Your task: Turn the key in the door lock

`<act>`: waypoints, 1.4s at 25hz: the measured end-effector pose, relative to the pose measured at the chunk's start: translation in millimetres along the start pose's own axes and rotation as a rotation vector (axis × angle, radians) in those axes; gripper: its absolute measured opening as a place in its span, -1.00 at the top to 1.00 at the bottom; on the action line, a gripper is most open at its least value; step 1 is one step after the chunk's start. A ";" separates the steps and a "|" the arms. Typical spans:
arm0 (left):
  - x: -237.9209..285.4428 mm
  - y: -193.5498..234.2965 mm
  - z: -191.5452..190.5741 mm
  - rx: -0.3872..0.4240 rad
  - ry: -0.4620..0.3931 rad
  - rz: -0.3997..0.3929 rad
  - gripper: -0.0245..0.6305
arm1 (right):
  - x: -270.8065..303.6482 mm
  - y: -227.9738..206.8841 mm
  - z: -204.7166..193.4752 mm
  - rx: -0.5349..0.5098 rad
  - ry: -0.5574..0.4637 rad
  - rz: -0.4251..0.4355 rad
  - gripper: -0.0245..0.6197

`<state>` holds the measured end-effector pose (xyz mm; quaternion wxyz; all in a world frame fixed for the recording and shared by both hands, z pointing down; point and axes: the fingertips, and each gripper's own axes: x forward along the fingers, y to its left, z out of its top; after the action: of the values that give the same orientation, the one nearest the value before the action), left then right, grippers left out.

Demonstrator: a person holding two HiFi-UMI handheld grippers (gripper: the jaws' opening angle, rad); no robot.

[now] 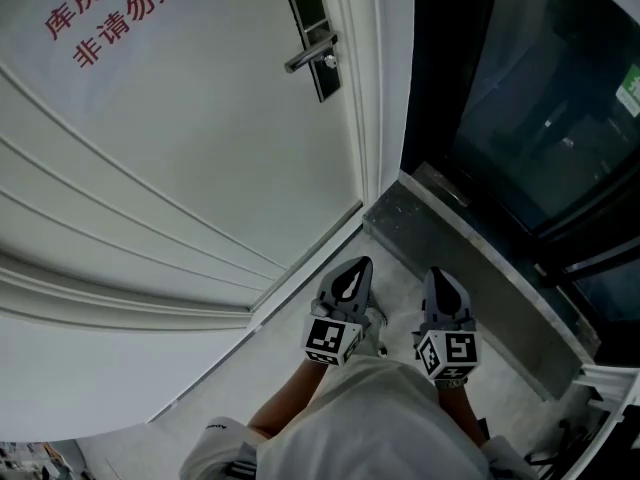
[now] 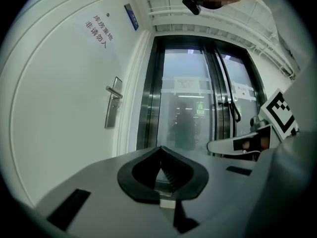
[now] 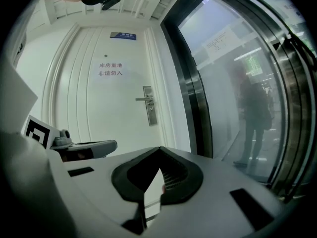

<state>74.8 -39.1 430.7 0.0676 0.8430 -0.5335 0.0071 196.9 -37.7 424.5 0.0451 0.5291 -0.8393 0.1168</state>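
Left tongs (image 1: 352, 278) and right tongs (image 1: 441, 286) both closed on nothing, low and well apart from the lock plate (image 1: 313, 38) at the door's (image 1: 200, 148) right edge; approach level and square to what looks like the key (image 1: 328, 61) under the handle (image 1: 308, 55), opening only once near it.

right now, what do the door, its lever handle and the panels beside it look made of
The door looks like white painted wood or composite with a satin finish: raised mouldings, even colour.
The lever handle looks like brushed silver metal: a pale glint runs along it.
The side panels look like glass in polished metal frames: a figure shows in the glass, and the frames mirror light.
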 end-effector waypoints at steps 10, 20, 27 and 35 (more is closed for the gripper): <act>79.0 65.7 26.2 -0.034 -0.083 0.085 0.90 | 99.8 -21.8 29.7 -0.030 0.001 0.050 0.95; 134.6 149.5 72.5 -0.024 -0.166 0.142 0.90 | 198.2 -7.3 75.2 -0.072 -0.028 0.117 0.95; 157.9 173.3 87.2 -0.033 -0.196 0.135 0.90 | 236.9 -4.2 92.9 -0.081 -0.036 0.130 0.95; 168.0 194.1 74.3 -0.045 -0.141 0.166 0.90 | 244.0 -5.5 82.7 -0.071 -0.009 0.124 0.95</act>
<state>-32.1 -280.9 391.9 0.0479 0.7925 -0.6051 -0.0586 99.4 -274.2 393.8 0.0528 0.4744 -0.8744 0.0869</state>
